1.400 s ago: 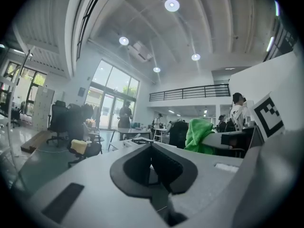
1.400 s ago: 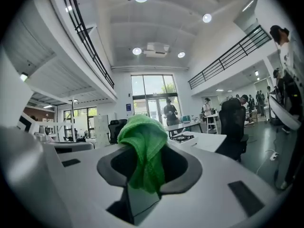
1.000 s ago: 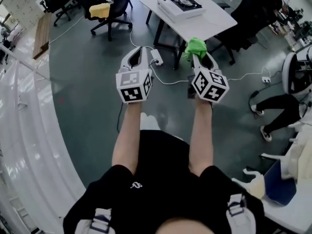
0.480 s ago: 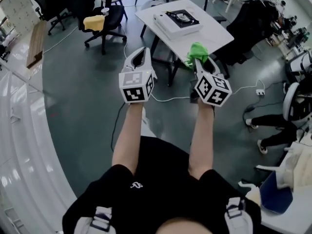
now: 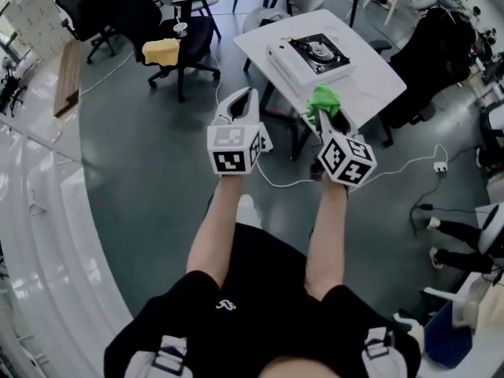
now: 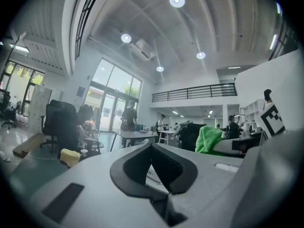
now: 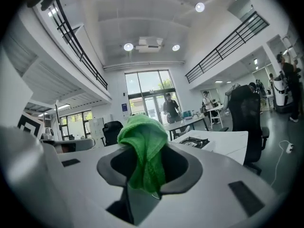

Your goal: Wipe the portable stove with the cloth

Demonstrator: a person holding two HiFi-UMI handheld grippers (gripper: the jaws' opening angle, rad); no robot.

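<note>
The white portable stove (image 5: 309,56) with its dark burner lies on a white table (image 5: 370,77) ahead of me; the right gripper view shows the stove (image 7: 194,142) low and far off. My right gripper (image 5: 329,113) is shut on the green cloth (image 5: 323,98), which bunches up over its tips; the cloth (image 7: 144,148) hangs between the jaws in the right gripper view. My left gripper (image 5: 242,99) is held level beside it, shut with nothing in it. Both are in the air short of the table. The cloth (image 6: 207,138) also shows at the right in the left gripper view.
A black office chair (image 5: 175,44) with a yellow cloth (image 5: 161,51) on its seat stands at the left. White cables (image 5: 409,165) run over the grey floor. More chairs and tables stand behind, and people (image 7: 171,107) stand far off by the windows.
The table and stove have come nearer and shifted right in the head view. Both grippers stay side by side, the right one still gripping the cloth.
</note>
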